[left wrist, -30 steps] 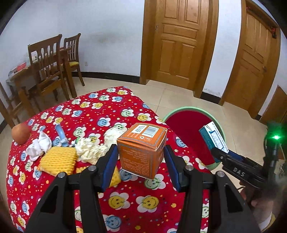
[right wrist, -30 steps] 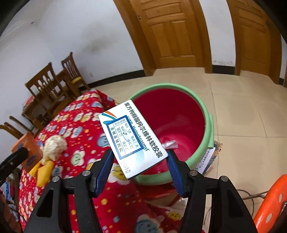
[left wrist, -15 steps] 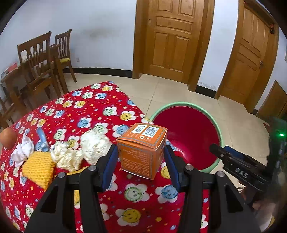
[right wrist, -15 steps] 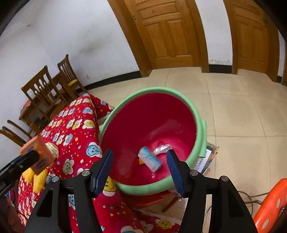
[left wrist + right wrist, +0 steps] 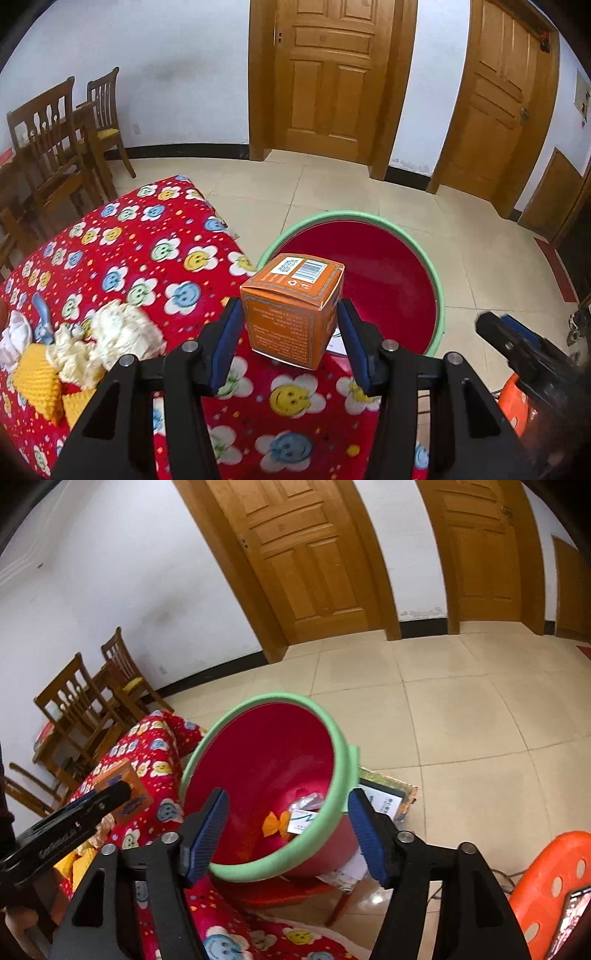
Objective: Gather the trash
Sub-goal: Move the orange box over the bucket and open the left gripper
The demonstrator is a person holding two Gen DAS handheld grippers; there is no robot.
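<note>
My left gripper [image 5: 290, 345] is shut on an orange carton [image 5: 291, 310] with a barcode on top, held over the table's edge next to the red bucket with a green rim [image 5: 437, 291]. In the right wrist view the same carton [image 5: 127, 792] shows at the left. My right gripper [image 5: 288, 830] hangs over the bucket [image 5: 343, 771], its jaws opening with nothing between them. A white and blue medicine box [image 5: 301, 819], an orange wrapper [image 5: 275, 823] and a clear wrapper lie in the bucket's bottom. Crumpled tissues [image 5: 122, 332] and yellow cloths [image 5: 37, 380] remain on the table.
The table wears a red smiley-flower cloth [image 5: 147, 258]. Wooden chairs [image 5: 55, 147] stand at the back left, two wooden doors [image 5: 325, 74] behind. An orange plastic stool [image 5: 546, 893] sits at the right; papers [image 5: 384, 797] lie on the floor by the bucket.
The right gripper let go of the white and blue box, which fell into the bucket, and its jaws widened. The left gripper carried the orange carton rightward toward the bucket.
</note>
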